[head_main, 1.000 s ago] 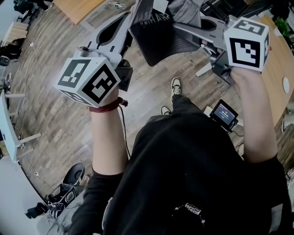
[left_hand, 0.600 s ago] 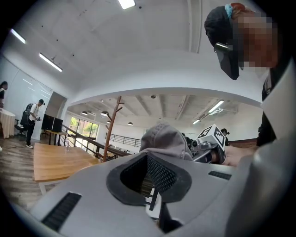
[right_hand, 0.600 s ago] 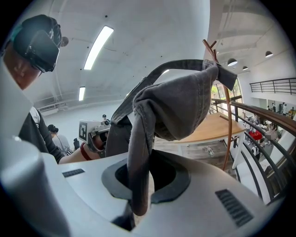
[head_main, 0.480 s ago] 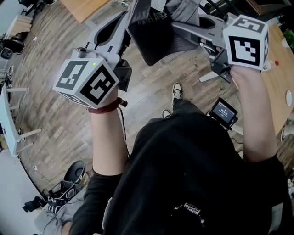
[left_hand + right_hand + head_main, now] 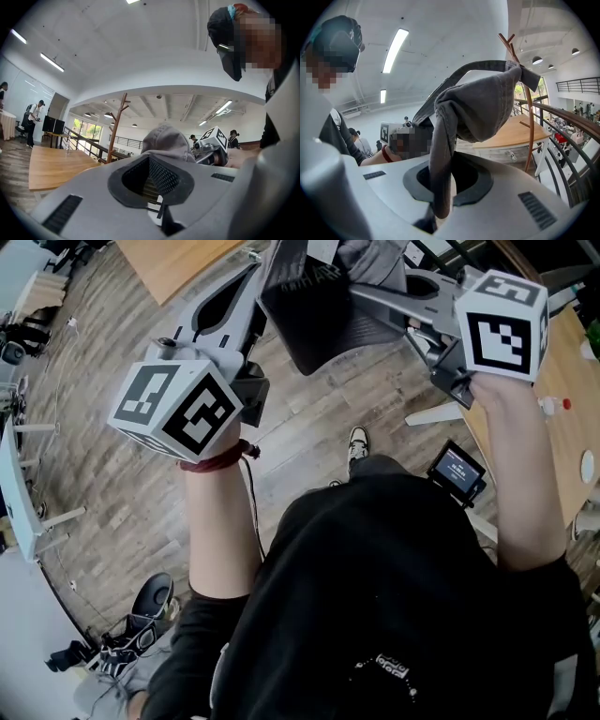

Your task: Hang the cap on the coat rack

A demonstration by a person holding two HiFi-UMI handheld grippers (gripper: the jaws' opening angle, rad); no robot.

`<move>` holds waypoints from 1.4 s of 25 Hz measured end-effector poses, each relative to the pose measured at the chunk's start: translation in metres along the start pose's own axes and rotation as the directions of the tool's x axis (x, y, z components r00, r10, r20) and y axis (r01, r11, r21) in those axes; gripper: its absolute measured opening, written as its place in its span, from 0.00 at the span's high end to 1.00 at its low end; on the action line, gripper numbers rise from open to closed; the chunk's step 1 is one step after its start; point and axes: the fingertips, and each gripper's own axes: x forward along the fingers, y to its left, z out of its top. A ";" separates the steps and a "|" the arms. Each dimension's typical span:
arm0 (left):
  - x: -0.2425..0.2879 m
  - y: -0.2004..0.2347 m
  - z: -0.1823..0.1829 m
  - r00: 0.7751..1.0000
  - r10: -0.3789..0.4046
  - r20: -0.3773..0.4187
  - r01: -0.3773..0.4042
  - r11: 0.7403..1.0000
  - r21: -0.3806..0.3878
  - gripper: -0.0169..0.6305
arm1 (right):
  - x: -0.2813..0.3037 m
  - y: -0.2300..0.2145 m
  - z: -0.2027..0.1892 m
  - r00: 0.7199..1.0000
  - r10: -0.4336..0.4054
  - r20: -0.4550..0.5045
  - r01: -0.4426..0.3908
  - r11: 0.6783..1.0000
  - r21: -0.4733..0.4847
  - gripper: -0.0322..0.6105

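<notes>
Gripping the grey cap (image 5: 483,108) by a fold of its fabric, the right tool (image 5: 446,180) has its jaws clenched. The cloth runs down between them and the crown bulges above the tips. The left tool (image 5: 158,161) has its jaws drawn together too, on the cap's other edge as far as its own view shows. Stitched material sits in the notch between them, and the rounded crown rises just beyond.

In the head view the cap hangs as a dark panel spanning the two tool tips. It is held out in front of the person (image 5: 394,596), over a wood plank floor (image 5: 112,465), with a shoe (image 5: 357,442) well below it.

The coat rack (image 5: 527,108) is a reddish-brown wooden pole with upward-slanting pegs. It stands well apart from the cap, to its right in the right tool's view and to its left in the left tool's view, beside a wooden bench (image 5: 513,133). The cap is not yet on any peg. A dark railing (image 5: 567,140) curves along the right of that view. Other people (image 5: 33,119) stand far off at the left edge of the left tool's view.
</notes>
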 end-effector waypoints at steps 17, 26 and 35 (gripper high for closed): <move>0.079 0.004 0.047 1.000 0.021 0.009 -0.021 1.000 0.020 0.97 | -0.031 -0.059 0.064 0.999 0.038 0.001 -0.038 0.999 -0.016 0.89; 0.097 0.023 0.054 0.999 0.031 -0.017 -0.031 0.999 0.030 0.97 | -0.021 -0.080 0.078 0.998 0.059 0.002 -0.059 0.998 -0.002 0.89; 0.147 0.081 0.074 0.999 0.028 -0.022 -0.028 1.000 0.012 0.97 | 0.010 -0.135 0.124 0.999 0.052 0.002 -0.052 0.999 0.010 0.89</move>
